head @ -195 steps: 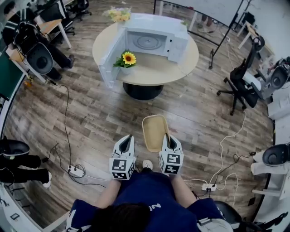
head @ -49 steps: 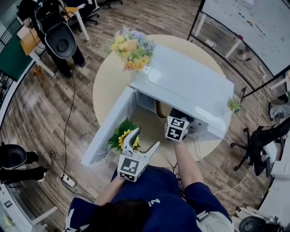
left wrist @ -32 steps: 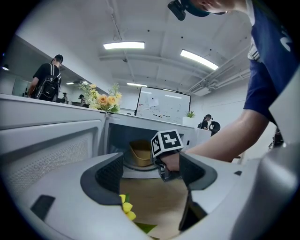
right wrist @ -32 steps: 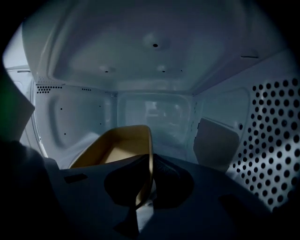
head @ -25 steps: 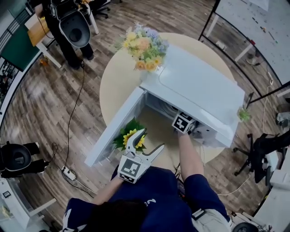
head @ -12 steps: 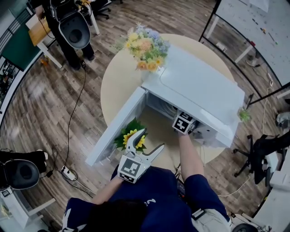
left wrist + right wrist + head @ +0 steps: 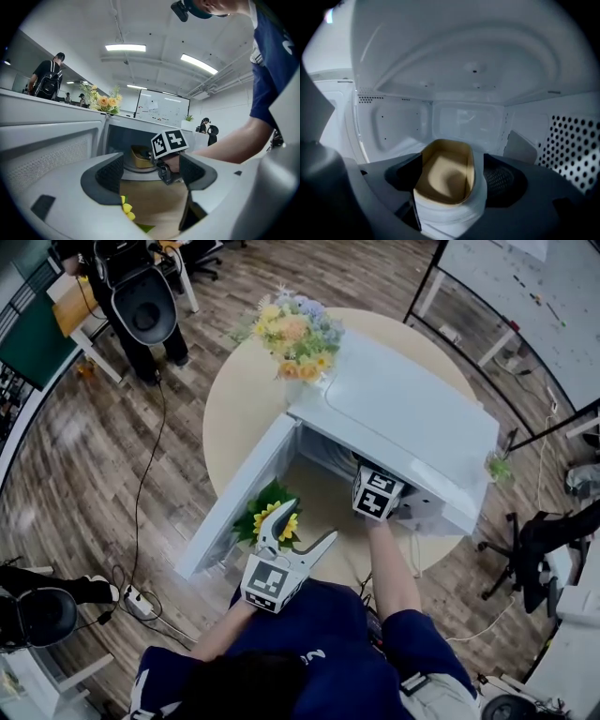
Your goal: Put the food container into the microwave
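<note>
The white microwave stands on a round table with its door swung open to the left. My right gripper reaches into the cavity; only its marker cube shows from above. It is shut on the food container, a tub that is tan inside and white outside, held low over the cavity floor. The left gripper view shows the container inside the opening. My left gripper hangs open and empty in front of the microwave, above the table's front edge.
A potted sunflower sits just inside the open door, close under my left gripper. A flower bouquet stands behind the microwave. A cable runs over the wooden floor to a power strip. A black office chair stands at the right.
Since the earliest frame I have come up to the table and my right gripper has carried the container into the microwave. Over the last second both grippers have barely moved.
</note>
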The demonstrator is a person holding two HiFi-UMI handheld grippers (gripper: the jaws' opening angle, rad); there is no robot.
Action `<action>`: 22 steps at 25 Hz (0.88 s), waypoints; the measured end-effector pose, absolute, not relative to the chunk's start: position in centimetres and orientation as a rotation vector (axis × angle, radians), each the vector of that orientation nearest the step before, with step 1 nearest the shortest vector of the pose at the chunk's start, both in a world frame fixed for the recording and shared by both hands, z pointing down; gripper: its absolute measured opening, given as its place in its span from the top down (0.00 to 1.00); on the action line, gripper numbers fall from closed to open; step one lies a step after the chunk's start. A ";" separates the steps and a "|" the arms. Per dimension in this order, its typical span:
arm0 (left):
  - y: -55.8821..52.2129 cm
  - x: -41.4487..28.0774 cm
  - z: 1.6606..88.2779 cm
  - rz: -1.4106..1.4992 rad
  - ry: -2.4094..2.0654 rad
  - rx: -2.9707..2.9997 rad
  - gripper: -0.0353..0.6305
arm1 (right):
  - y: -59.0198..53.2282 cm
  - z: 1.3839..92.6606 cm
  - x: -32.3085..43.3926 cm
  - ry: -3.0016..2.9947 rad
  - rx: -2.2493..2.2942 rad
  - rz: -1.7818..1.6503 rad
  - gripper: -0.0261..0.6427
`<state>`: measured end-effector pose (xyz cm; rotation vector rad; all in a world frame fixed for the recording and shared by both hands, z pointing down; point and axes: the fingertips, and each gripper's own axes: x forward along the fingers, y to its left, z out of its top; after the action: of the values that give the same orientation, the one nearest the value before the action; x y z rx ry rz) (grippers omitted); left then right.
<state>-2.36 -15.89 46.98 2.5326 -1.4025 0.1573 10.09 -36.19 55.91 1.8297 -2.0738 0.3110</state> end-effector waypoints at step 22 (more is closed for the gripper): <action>-15.4 -2.0 47.1 0.084 -1.368 2.540 0.39 | -25.9 51.3 8.5 -2.221 1.759 0.389 0.37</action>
<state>-2.03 -15.44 47.07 2.5401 -1.3679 0.0841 8.49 -25.88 51.32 1.7586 -2.2207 0.3886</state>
